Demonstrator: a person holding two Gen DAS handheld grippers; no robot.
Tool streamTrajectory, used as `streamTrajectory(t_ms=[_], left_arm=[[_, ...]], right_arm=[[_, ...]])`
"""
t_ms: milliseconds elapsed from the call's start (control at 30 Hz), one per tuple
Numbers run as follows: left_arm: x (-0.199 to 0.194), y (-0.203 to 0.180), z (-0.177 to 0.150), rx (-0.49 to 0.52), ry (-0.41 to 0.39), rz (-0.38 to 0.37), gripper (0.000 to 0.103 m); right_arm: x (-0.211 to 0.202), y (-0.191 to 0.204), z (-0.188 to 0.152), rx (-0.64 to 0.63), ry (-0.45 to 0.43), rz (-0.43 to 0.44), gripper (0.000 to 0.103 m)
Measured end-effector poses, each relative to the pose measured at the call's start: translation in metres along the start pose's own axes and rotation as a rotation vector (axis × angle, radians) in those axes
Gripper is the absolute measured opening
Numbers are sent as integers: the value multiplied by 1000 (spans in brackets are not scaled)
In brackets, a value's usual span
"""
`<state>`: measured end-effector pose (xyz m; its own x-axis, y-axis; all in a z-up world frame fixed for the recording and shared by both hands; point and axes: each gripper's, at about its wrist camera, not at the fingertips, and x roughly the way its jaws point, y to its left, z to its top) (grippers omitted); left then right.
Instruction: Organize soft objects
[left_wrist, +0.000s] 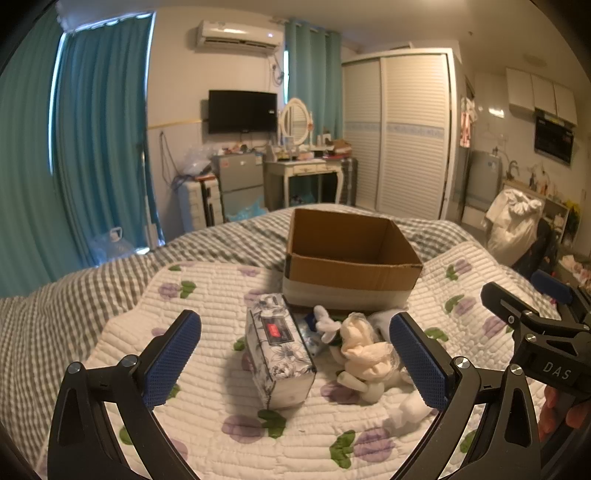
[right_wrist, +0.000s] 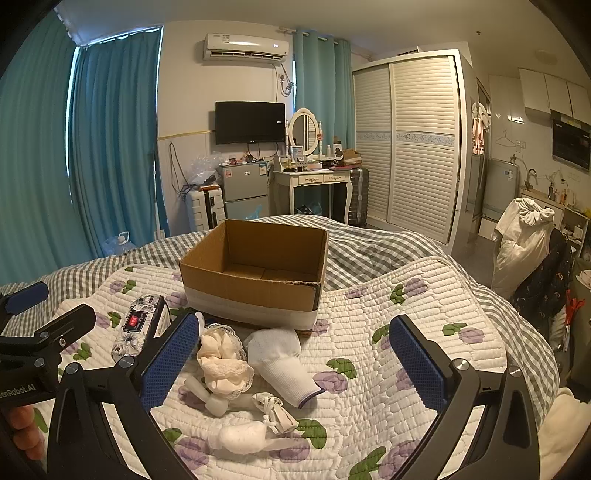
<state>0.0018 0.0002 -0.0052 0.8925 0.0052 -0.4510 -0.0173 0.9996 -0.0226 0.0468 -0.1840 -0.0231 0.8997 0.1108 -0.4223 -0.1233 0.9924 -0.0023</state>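
- Presently the left gripper (left_wrist: 295, 363) is hovering above the floral quilt (left_wrist: 207, 291) with its blue pads spread wide, gripping nothing; the patterned tissue pack (left_wrist: 279, 350) is lying on the quilt between and beyond them.
- Likewise the right gripper (right_wrist: 293, 363) is hanging with its fingers wide apart and nothing between them, over a small heap of soft things.
- A cream lace cloth (right_wrist: 221, 363) is resting bunched just beside the right gripper's left pad, and a white knitted glove (right_wrist: 284, 360) is lying next to it.
- A small drawstring pouch (right_wrist: 275, 410) is sitting nearer the camera, close to the glove's cuff.
- An open cardboard box (right_wrist: 255, 282) is standing upright on the quilt behind the heap, showing nothing inside.
- A person's fingers (right_wrist: 24, 432) are showing at the lower left edge of the right wrist view.
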Motion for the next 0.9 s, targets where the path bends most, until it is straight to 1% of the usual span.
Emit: streamTrajectory(t_ms=[900], left_arm=[[0,0,-4,7,-1,1,103]], right_arm=[[-2,-1,-1,1,1,0,103]])
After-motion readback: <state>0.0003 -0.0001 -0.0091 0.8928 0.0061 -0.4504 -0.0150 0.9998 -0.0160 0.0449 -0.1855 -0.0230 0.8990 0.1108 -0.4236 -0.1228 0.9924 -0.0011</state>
